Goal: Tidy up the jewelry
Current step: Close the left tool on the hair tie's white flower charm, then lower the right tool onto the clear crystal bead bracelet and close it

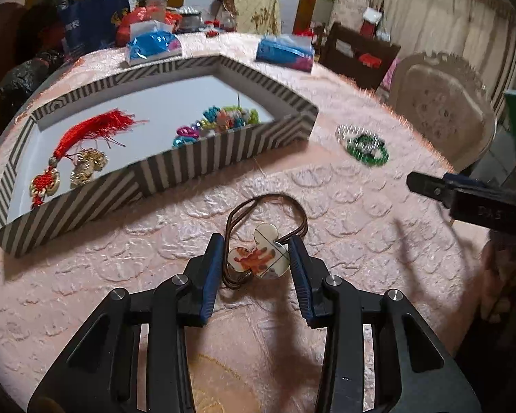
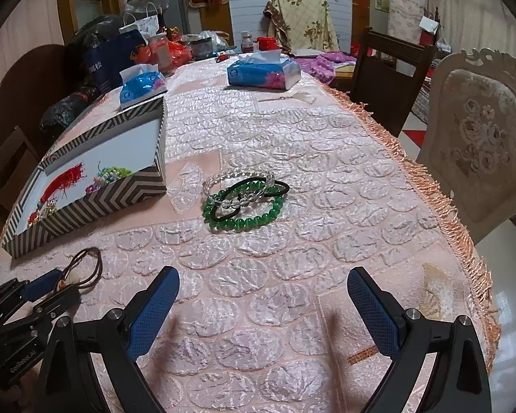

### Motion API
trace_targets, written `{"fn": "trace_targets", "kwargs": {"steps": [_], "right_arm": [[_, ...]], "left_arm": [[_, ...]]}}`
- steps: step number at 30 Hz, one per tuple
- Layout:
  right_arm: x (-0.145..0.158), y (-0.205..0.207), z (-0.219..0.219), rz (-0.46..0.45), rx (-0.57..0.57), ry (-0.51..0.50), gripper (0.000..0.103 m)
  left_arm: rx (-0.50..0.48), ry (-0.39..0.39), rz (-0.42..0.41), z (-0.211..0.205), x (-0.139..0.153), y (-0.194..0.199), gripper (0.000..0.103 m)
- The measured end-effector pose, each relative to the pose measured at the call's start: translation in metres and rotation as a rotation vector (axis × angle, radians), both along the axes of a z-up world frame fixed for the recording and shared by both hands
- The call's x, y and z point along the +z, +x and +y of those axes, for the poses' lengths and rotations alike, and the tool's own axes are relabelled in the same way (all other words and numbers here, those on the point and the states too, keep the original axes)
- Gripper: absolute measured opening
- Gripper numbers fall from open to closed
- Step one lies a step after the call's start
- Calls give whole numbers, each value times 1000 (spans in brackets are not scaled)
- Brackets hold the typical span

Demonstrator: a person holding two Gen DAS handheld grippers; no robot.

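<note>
A brown hair tie with a mouse-head charm (image 1: pixel 259 258) lies on the pink tablecloth; it also shows in the right wrist view (image 2: pixel 86 268). My left gripper (image 1: pixel 256 253) straddles the charm, fingers close on both sides; whether they press it I cannot tell. The striped box (image 1: pixel 196 165) holds a red tassel knot (image 1: pixel 82 141), a gold piece (image 1: pixel 87 167) and colourful bead items (image 1: pixel 220 122). A green bead bracelet (image 2: pixel 244 211), a clear bead bracelet (image 2: pixel 239 180) and a black hair tie (image 2: pixel 254 192) lie together mid-table. My right gripper (image 2: pixel 263 287) is open and empty, short of them.
Two blue tissue packs (image 2: pixel 263 72) (image 2: pixel 141 84) lie at the table's far end among bags and jars. A cream chair (image 2: pixel 478 151) and a dark chair (image 2: pixel 392 72) stand along the fringed right edge (image 2: pixel 440 203).
</note>
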State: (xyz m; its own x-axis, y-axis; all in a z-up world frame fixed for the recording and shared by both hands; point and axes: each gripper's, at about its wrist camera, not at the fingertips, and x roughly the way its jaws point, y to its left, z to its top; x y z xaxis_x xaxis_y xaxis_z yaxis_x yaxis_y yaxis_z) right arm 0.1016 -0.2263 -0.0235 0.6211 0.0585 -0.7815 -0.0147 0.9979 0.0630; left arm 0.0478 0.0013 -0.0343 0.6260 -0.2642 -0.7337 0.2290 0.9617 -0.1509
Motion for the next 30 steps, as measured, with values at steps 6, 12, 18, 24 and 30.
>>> {"fn": "trace_targets", "kwargs": {"steps": [6, 12, 18, 24, 30], "right_arm": [[2, 3, -13, -1, -44, 37, 98], [6, 19, -39, 28, -78, 150, 85], [9, 43, -29, 35, 63, 116, 69], [6, 64, -17, 15, 181, 90, 38], [6, 82, -12, -8, 244, 186, 36]], "left_arm": [[33, 2, -25, 5, 6, -6, 37], [111, 61, -16, 19, 1, -1, 37], [198, -6, 42, 38, -8, 7, 37], [206, 9, 42, 35, -8, 6, 37], [205, 7, 42, 35, -8, 6, 37]]}}
